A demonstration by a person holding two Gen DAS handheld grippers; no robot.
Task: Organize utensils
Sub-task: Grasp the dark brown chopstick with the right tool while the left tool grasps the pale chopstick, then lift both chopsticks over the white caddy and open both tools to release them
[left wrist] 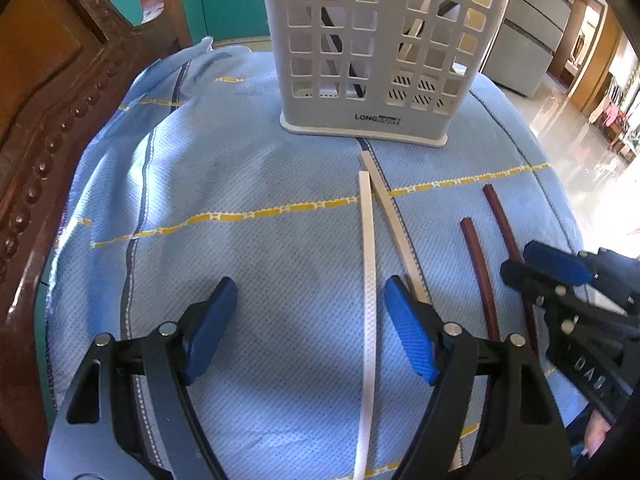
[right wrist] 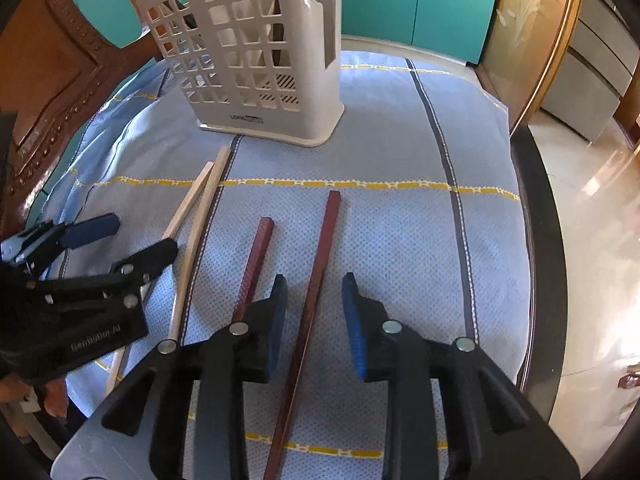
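Both tools, left (left wrist: 312,320) and right (right wrist: 314,312), gape low, each straddling one chopstick.

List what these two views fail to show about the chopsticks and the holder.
- Holder contents: dark and pale sticks show only through the grid; the top edge cuts them off in both views.
- Right dark chopstick: left wrist view, the right gripper covers its near part.
- White chopstick: right wrist view, the left gripper hides its near part.

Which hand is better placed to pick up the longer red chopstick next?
Right. The right tool is open with the longer red chopstick lying between its fingers; the left tool straddles a pale chopstick instead.
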